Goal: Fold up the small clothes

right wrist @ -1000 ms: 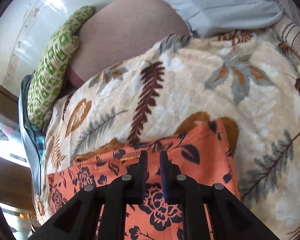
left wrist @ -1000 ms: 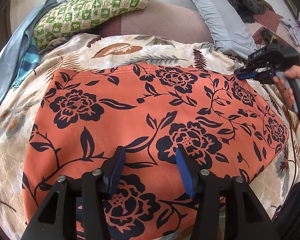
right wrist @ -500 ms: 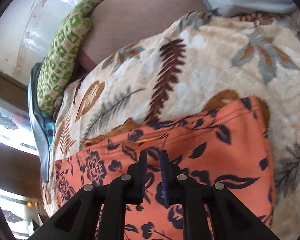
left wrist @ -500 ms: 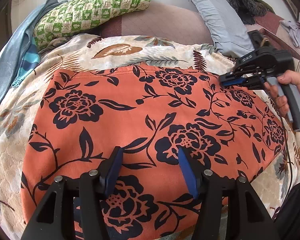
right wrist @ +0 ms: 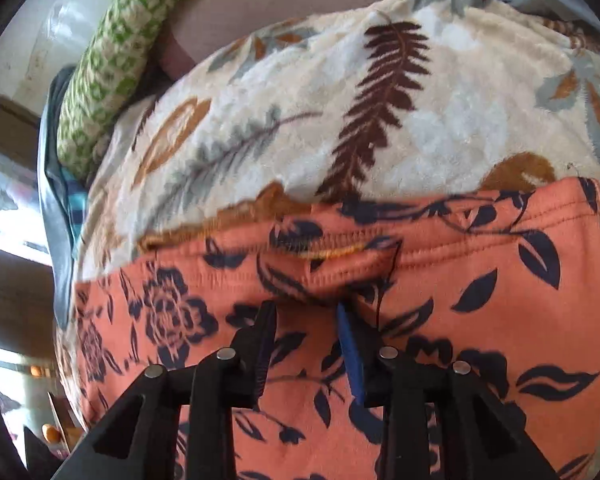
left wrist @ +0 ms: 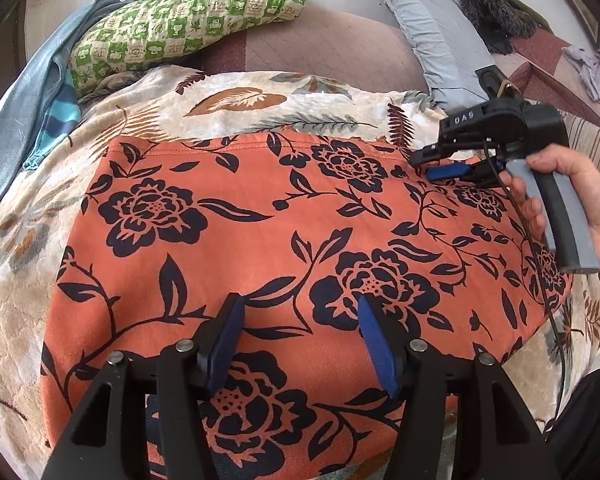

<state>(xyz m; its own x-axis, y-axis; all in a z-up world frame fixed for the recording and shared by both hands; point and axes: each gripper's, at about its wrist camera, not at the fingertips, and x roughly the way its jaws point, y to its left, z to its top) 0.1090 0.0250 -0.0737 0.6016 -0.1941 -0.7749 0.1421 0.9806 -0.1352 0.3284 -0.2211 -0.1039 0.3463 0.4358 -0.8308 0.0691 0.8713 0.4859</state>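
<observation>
An orange garment with a dark floral print [left wrist: 268, 240] lies spread flat on a leaf-patterned blanket [left wrist: 240, 100]. My left gripper [left wrist: 298, 312] is open and empty, hovering over the garment's near middle. My right gripper [right wrist: 306, 314] is open, its jaws a moderate way apart, just above the garment [right wrist: 480, 300] near its stitched far hem [right wrist: 420, 258]. In the left wrist view the right gripper [left wrist: 428, 162] sits at the garment's far right corner, held by a hand [left wrist: 580, 200].
A green checked pillow [left wrist: 180, 28] and a grey-blue pillow [left wrist: 432, 40] lie at the back. Blue-grey clothes [left wrist: 32, 112] are piled at the far left. A dark furry item [left wrist: 496, 12] lies at the back right.
My right gripper has opened from nearly shut and moved leftward along the garment's far hem. My left gripper has stayed open and nearly still.
</observation>
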